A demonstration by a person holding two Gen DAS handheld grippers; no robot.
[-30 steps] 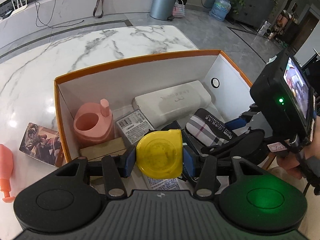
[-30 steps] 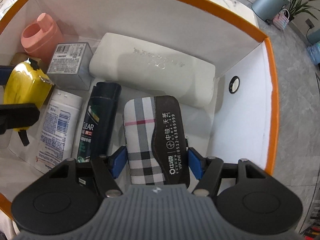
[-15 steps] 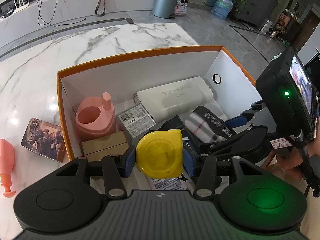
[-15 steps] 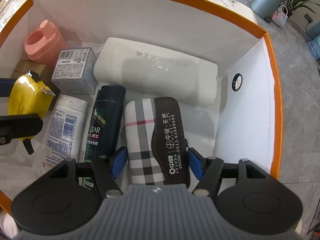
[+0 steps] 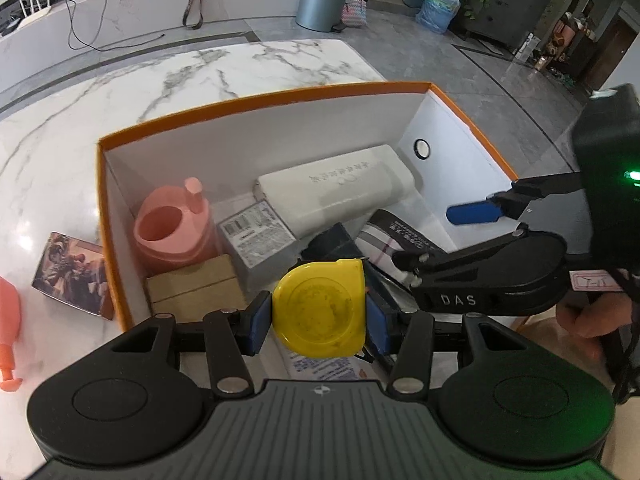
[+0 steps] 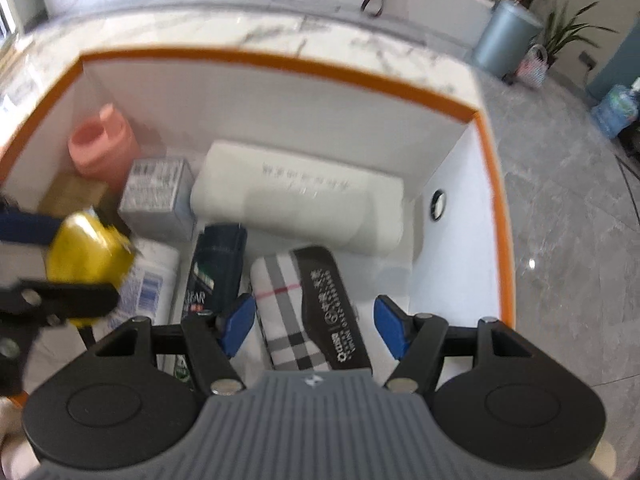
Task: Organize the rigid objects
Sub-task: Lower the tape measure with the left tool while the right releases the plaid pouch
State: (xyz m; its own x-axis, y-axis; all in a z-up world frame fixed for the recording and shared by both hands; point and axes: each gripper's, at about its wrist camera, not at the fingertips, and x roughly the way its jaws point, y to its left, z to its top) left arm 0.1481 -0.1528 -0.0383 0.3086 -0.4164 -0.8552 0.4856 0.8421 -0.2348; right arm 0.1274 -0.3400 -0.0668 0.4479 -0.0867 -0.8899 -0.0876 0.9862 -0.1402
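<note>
Between the left gripper's [image 5: 318, 318] closed blue pads sits a yellow tape measure [image 5: 320, 309], round face toward the camera, above the orange-rimmed box [image 5: 260, 100]. Beyond, the right gripper [image 6: 314, 326] hangs open over a plaid case [image 6: 308, 312], whose long axis runs away toward the white pouch [image 6: 298, 200].

Yellow tape measure [image 5: 320, 309], orange-rimmed white box [image 5: 260, 98], pink bottle [image 5: 172, 230], plaid grey-and-black case [image 6: 308, 312], white grey-veined marble bench [image 5: 160, 80], blue gripper pads [image 6: 239, 322].
</note>
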